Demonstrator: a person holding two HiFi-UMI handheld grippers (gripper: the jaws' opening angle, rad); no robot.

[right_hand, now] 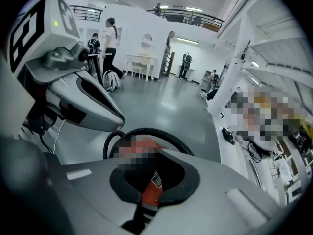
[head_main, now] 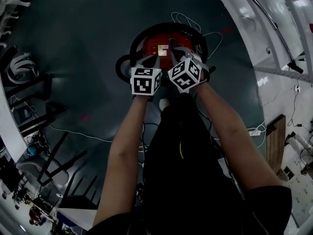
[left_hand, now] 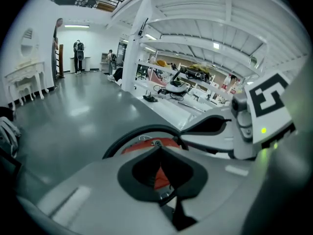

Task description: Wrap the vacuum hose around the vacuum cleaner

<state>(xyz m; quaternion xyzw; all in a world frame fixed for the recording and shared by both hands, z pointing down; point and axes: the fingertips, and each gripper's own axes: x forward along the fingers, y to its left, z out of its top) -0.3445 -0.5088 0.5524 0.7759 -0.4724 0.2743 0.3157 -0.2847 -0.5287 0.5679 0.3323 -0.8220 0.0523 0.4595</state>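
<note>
The left gripper (head_main: 148,62) and right gripper (head_main: 177,55) are hovering side by side, jaws pressed together and empty, over the vacuum's (head_main: 157,47) near edge, while the hose (left_hand: 128,137) is curving around its far side, its left loop nearer the left gripper.

the left gripper (head_main: 150,61) and right gripper (head_main: 180,54) hide the near side of the vacuum cleaner (head_main: 157,44) and its hose (head_main: 142,35).
</note>
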